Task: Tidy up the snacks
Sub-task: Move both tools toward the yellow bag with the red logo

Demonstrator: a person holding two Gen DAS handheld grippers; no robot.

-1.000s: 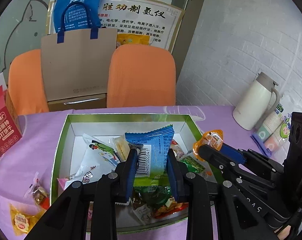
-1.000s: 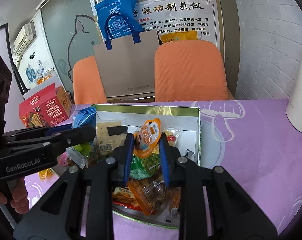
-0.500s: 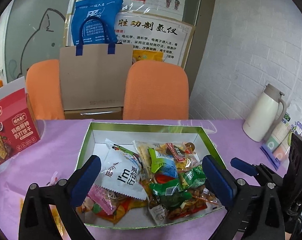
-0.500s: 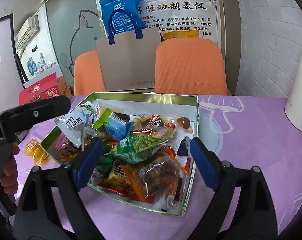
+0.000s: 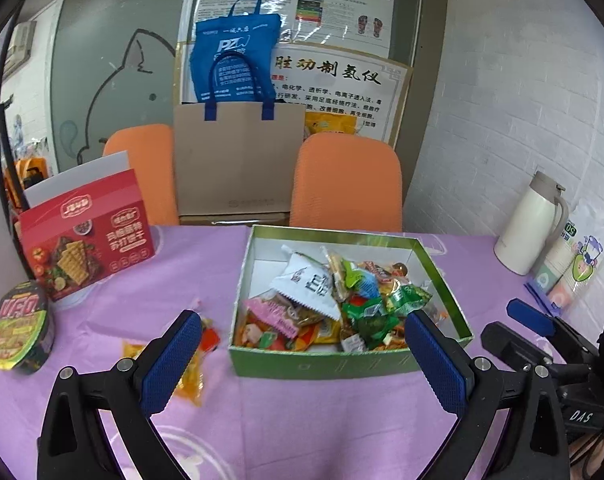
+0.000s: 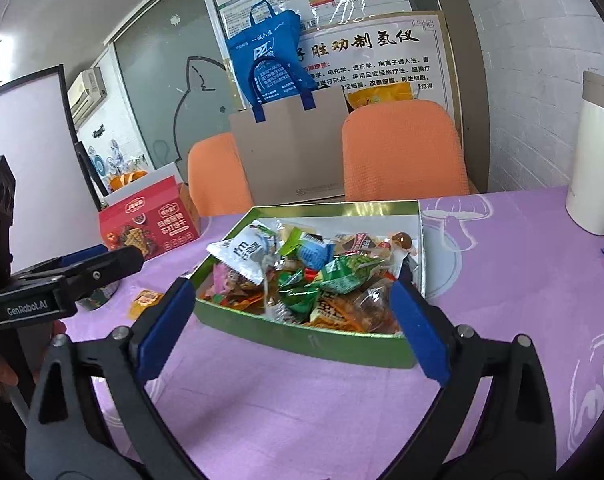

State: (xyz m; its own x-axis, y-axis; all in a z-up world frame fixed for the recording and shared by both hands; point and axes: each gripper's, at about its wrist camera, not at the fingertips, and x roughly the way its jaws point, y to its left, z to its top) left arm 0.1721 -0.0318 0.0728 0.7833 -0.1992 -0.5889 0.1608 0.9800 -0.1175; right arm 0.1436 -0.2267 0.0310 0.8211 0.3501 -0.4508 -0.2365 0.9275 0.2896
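An open green box sits mid-table on the purple cloth, heaped with wrapped snacks; a white packet lies on top. My left gripper is open and empty, held back from the box's near wall. Two loose snacks, a yellow packet and a small red one, lie on the cloth by its left finger. In the right wrist view, the box appears between the fingers of my right gripper, which is open, empty and short of the near wall. The yellow packet lies left of the box.
A red cracker box and an instant-noodle bowl stand at the left. A white thermos and a pack of paper cups stand at the right. Behind the table are two orange chairs and a brown paper bag.
A second ago the left gripper was shut on a blue packet and the right on an orange one, above the box. Both opened, the packets now lie in the box, and both grippers drew back.
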